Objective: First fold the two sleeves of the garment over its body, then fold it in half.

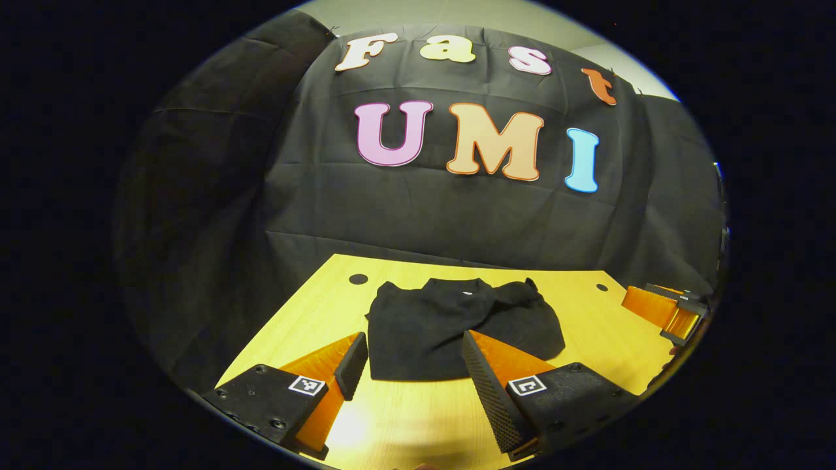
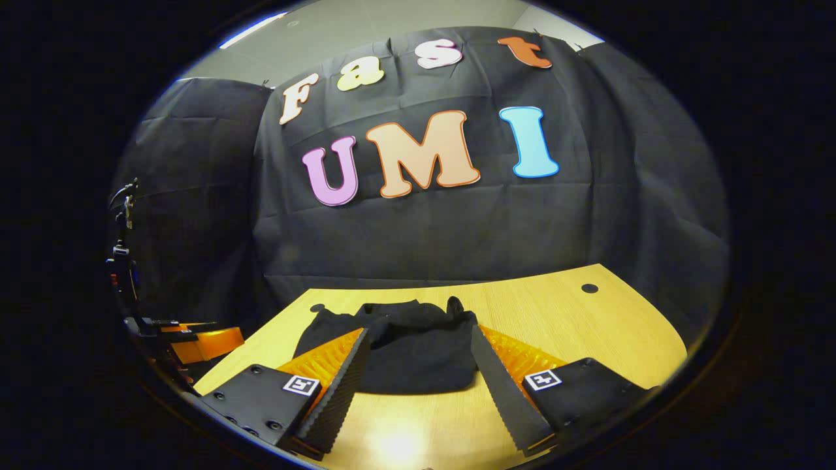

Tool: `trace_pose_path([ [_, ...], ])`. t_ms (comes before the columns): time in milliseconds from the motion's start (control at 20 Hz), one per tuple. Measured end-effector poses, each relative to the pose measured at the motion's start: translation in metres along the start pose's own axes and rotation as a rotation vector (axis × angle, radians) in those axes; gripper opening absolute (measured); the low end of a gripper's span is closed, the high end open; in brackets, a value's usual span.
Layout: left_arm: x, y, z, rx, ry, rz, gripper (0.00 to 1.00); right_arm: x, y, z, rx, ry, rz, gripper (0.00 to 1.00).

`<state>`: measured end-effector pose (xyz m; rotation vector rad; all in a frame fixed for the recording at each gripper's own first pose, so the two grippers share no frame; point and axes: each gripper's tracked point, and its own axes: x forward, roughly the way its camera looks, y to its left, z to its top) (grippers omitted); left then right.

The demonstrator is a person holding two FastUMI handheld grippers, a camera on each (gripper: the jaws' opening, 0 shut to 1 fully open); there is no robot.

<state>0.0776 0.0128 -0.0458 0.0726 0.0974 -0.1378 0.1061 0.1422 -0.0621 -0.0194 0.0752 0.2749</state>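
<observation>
In the left gripper view, the left gripper [image 1: 408, 365] is nearest, its two ribbed fingers [image 1: 486, 385] spread wide with nothing between them but bare tabletop; they hover low, angled forward and slightly down, short of the near hem of the garment. In the right gripper view, the right gripper [image 2: 418, 365] holds the same pose: fingers [image 2: 339, 385] wide apart, gripping nothing, tips close to the cloth's near edge, though contact cannot be told. Beyond both lies the black soft-fabric garment [image 1: 450, 329], flat on the light yellow wooden table [image 1: 588, 339], at about the middle of the tabletop. Its sleeves already lie bunched over the body, leaving a compact, rumpled shape; the collar, with a small pale tag, points away toward the wall, the hem toward the grippers, so its long axis runs near to far. At the right edge of the left gripper view the right gripper [image 1: 669, 310] shows beside the table. Small dark round holes [image 1: 358, 279] sit near the table's far corners.
</observation>
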Motion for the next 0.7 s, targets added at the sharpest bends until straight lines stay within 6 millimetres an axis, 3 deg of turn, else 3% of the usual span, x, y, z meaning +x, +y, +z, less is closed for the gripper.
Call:
trace_pose_path([
  [150, -0.033, -0.002, -0.005, -0.005, -0.02, -0.016, 0.86, -0.032, 0.016, -0.01, 0.015, -0.041, 0.018, 0.98],
  [200, -0.041, -0.003, -0.006, -0.018, -0.029, -0.019, 0.86, -0.041, 0.017, -0.014, 0.014, -0.045, 0.016, 0.93],
  [300, -0.053, -0.008, -0.011, -0.05, -0.034, -0.024, 0.84, -0.056, 0.024, -0.017, 0.009, -0.058, 0.023, 0.97],
  [650, -0.081, -0.008, -0.016, 0.0, -0.056, 0.002, 0.86, -0.085, 0.036, -0.033, 0.003, -0.06, 0.054, 0.98],
  [700, -0.082, -0.007, -0.018, 0.007, -0.051, 0.003, 0.86, -0.088, 0.037, -0.034, 0.001, -0.054, 0.055, 0.94],
])
